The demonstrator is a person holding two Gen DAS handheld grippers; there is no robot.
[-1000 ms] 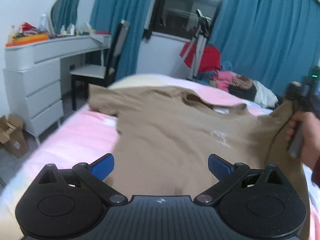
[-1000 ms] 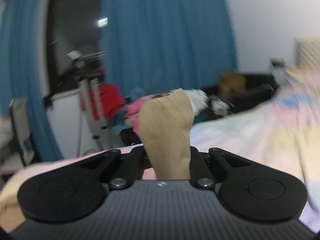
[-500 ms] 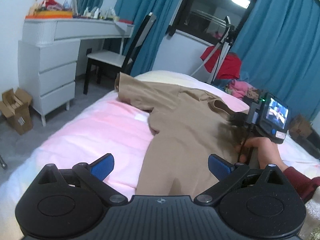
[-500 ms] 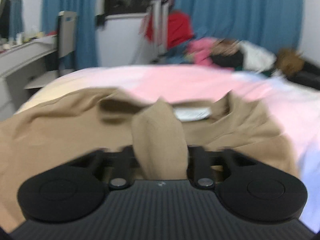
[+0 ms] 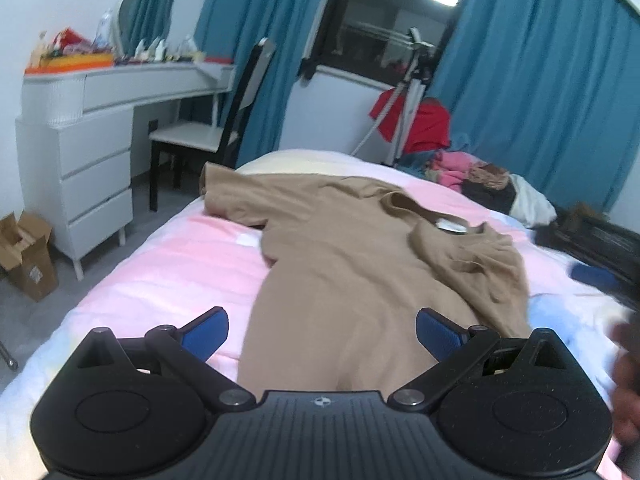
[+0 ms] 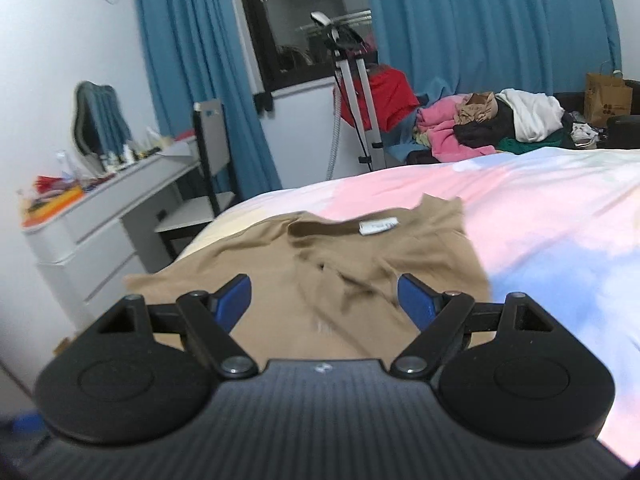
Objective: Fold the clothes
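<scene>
Left claw hovers spread and empty over the hem end of the tan T-shirt, which lies across the pink bed, its left sleeve flat toward the bed's left edge. Its right sleeve is folded in, rumpled. Right claw has just been opening, nothing between the pads. Likely next: smooth that fold, then take the left sleeve inward.

Both are pointing slightly downward — the left hand-held gripper gaping wide, the right hand-held gripper just opening, jaws empty.
</scene>
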